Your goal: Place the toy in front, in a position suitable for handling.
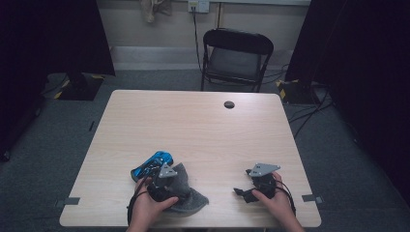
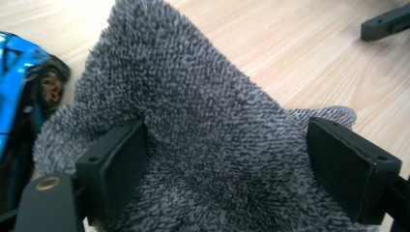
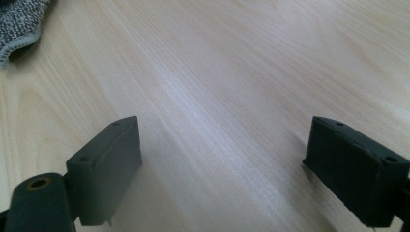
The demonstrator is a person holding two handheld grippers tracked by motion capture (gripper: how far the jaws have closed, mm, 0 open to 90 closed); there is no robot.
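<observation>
Where the person's hands come in at the near edge of the tabletop (image 1: 193, 121), a grey fluffy cloth (image 2: 203, 135) lies crumpled, and I'll place everything else from it. The left tool (image 2: 227, 164) sits right over the cloth, its jaws spread wide with the pile bunched between them, the left jaw touching the fabric. The cloth rises to a peak that points away from the person; its long axis runs from that peak back toward the near edge. A blue toy car (image 1: 152, 164) lies just beside the cloth on its far-left side, touching its fringe. The right tool (image 1: 244, 192) hovers well to the right of the cloth, jaws spread over bare wood.
</observation>
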